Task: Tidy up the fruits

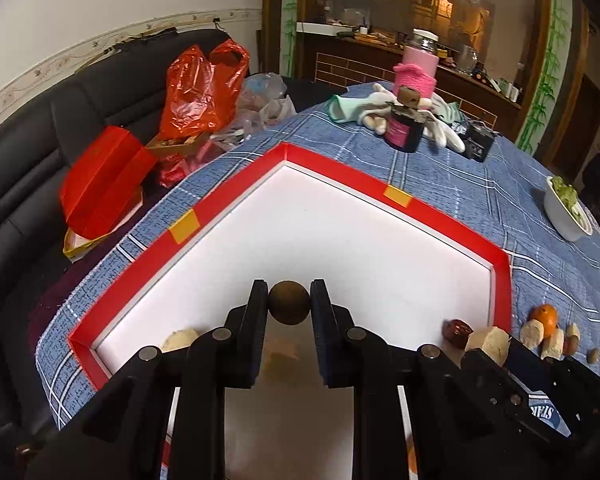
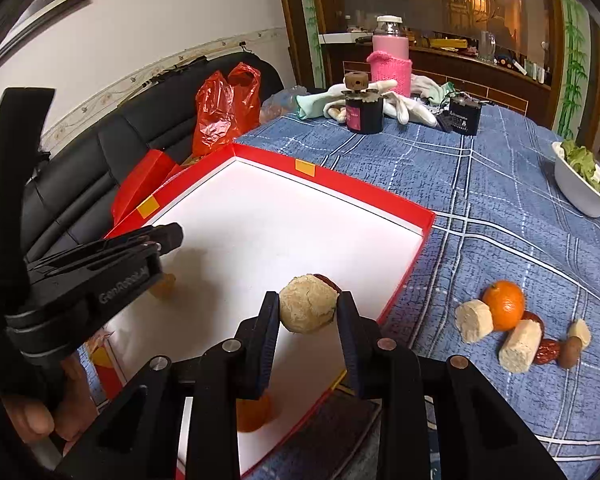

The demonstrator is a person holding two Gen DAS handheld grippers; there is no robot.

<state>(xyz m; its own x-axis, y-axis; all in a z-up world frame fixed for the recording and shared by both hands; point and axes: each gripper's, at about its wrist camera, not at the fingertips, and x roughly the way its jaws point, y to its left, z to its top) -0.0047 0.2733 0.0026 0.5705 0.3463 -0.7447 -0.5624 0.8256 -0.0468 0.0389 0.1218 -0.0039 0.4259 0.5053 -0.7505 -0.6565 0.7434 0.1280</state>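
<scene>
Above the red box [image 2: 410,236], each claw carries one piece for sorting: left claw [image 1: 289,303] clenched on a brown ball [image 1: 289,303], right claw [image 2: 309,309] on a pale chunk [image 2: 308,309].

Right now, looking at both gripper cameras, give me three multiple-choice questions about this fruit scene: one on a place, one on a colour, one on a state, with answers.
1. Where does the whole orange lie?
A. inside the red tray
B. on the blue cloth, right of the tray
C. in the white bowl

2. What colour is the rim of the tray?
A. red
B. green
C. black

3. What is the left gripper doing?
A. hanging open with nothing in it
B. shut on a small brown ball
C. shut on the pink bottle

Answers:
1. B: the orange sits on the blue cloth among cut pale pieces, outside the tray wall.
2. A: the wall round the white floor is red with yellow patches.
3. B: both fingers press the brown ball above the tray floor; the right gripper likewise clamps a pale round piece.
</scene>
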